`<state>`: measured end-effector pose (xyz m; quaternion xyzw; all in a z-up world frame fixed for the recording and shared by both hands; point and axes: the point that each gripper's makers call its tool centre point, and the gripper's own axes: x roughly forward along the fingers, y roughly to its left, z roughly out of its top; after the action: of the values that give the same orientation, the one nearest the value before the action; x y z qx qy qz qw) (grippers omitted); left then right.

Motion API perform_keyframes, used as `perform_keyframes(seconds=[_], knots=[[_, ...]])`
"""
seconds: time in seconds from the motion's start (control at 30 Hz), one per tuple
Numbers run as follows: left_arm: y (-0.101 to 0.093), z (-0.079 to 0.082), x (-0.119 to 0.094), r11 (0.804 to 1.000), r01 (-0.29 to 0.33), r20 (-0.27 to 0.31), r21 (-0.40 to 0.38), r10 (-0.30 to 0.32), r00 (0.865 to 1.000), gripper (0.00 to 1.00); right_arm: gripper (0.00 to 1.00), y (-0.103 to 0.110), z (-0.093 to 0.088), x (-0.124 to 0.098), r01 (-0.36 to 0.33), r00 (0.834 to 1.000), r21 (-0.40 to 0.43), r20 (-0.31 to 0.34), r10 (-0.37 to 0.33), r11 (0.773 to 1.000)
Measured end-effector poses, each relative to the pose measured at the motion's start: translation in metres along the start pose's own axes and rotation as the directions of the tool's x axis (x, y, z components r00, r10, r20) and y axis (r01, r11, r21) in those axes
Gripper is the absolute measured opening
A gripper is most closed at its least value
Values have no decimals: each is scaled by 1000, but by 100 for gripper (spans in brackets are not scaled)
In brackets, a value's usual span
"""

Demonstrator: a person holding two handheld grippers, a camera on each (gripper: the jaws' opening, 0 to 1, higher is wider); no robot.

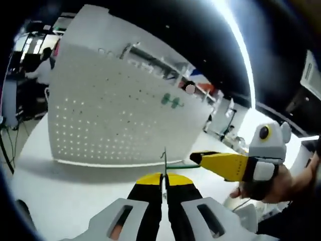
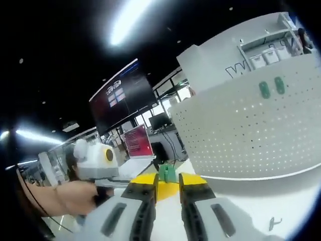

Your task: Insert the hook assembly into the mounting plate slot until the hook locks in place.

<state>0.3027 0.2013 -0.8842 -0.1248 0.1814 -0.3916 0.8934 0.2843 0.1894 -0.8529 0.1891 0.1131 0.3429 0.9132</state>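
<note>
Hook assembly (image 1: 164, 165) clamped upright in left gripper (image 1: 164, 182); right gripper (image 1: 196, 158) touching it.

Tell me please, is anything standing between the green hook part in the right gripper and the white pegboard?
Nothing visible does. The right gripper holds the green hook part, and only bare white table lies between it and the pegboard.

The pegboard (image 1: 115, 115) is white, dotted with a regular grid of small holes, and carries two green tabs (image 2: 271, 88). Both grippers have yellow-tipped black jaws on pale grey bodies, and the piece (image 2: 167, 173) between the right gripper's (image 2: 167, 182) jaws is green.
</note>
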Motion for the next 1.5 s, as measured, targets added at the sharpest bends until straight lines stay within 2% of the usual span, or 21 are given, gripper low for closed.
perform_keyframes(seconds=[0.07, 0.1, 0.17, 0.23, 0.3, 0.4, 0.5, 0.63, 0.73, 0.8, 0.9, 1.2, 1.43, 1.5], knots=[[1, 3, 1, 997, -13, 2, 76, 12, 1000, 1, 14, 0, 1, 0, -4, 1000, 6, 5, 4, 1000], [-1, 4, 1, 989, -20, -3, 149, 21, 1000, 1, 14, 2, 1, 0, -5, 1000, 8, 5, 5, 1000], [-4, 4, 2, 969, -30, -14, 243, 35, 999, 1, 14, 3, 3, 1, -10, 1000, 10, 11, 10, 1000], [-10, 6, 4, 951, -28, -4, 308, 30, 1000, 1, 14, 5, 3, 3, -14, 1000, 13, 13, 14, 1000], [-15, 10, 4, 935, -30, 14, 354, 26, 1000, 1, 13, 6, 2, 4, -17, 1000, 16, 11, 16, 1000], [-21, 14, 5, 928, -32, 31, 371, 22, 999, 1, 11, 6, 3, 4, -16, 1000, 30, 22, 15, 999], [-20, 19, 5, 938, -32, 54, 344, 14, 998, 1, 7, 6, 10, 2, -12, 998, 65, 66, 7, 998], [-23, 20, 6, 946, -29, 63, 322, 9, 998, 1, 2, 3, 12, 3, 2, 997, 68, 75, -7, 998], [-21, 17, 5, 957, -25, 51, 289, 11, 999, 1, 2, 4, 9, 4, 1, 998, 17, 56, -1, 1000], [-19, 11, 4, 971, -22, 19, 238, 18, 1000, 1, 1, 5, 7, 6, -1, 999, -24, 39, 2, 1000], [-18, 10, 3, 970, -25, 16, 241, 22, 1000, 2, 1, 4, 5, 7, -5, 999, -4, 33, 6, 1000], [-17, -2, -1, 972, 3, -41, 237, 7, 999, 3, 0, 6, -6, 6, -13, 1000, -25, -12, 13, 1000], [-19, -5, -1, 975, 17, -37, 222, -9, 999, 5, 0, 7, -7, 3, -10, 1000, -44, -26, 9, 999], [-21, -5, -1, 975, 26, -39, 221, -17, 999, 10, 0, 6, -6, 3, -9, 1000, -57, -29, 8, 998]])
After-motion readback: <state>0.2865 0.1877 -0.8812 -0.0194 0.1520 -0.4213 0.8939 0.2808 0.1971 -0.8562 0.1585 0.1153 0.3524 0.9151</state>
